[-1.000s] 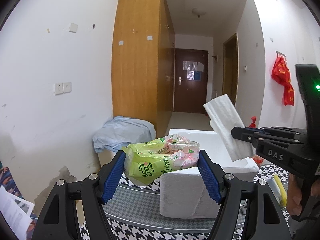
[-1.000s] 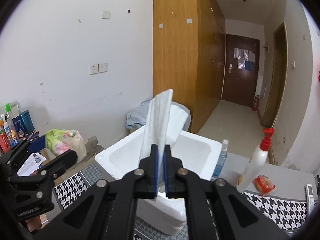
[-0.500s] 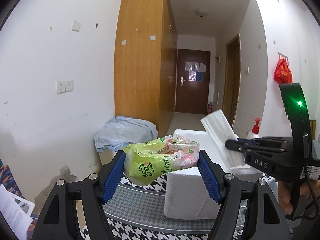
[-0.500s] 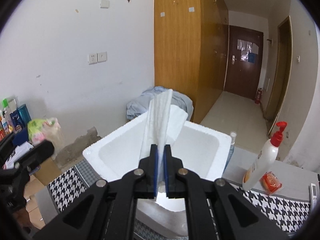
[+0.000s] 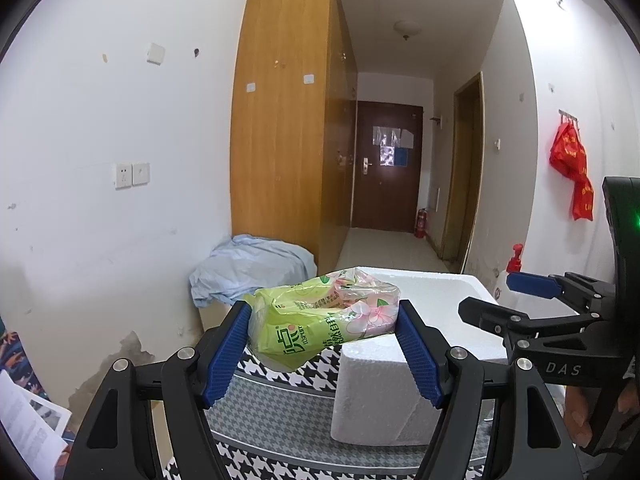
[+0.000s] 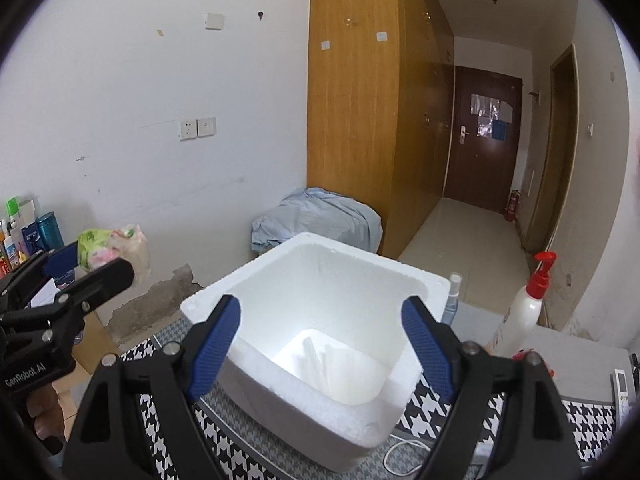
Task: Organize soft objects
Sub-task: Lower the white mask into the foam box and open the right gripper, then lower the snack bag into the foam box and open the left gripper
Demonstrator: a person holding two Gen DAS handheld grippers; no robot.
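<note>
Right gripper (image 6: 320,344) jaws just opened, empty — tissue (image 6: 320,360) in box (image 6: 400,276). Left gripper (image 5: 322,344) pinches the pack (image 5: 320,320) — slippery wrap risks a drop outside.

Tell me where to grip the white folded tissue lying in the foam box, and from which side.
Come straight down from above through the open top of the white foam box. The white folded tissue lies on the floor, walled all round. Its raised folds run front to back in the right wrist view, so probably close the fingers across that ridge.
</note>
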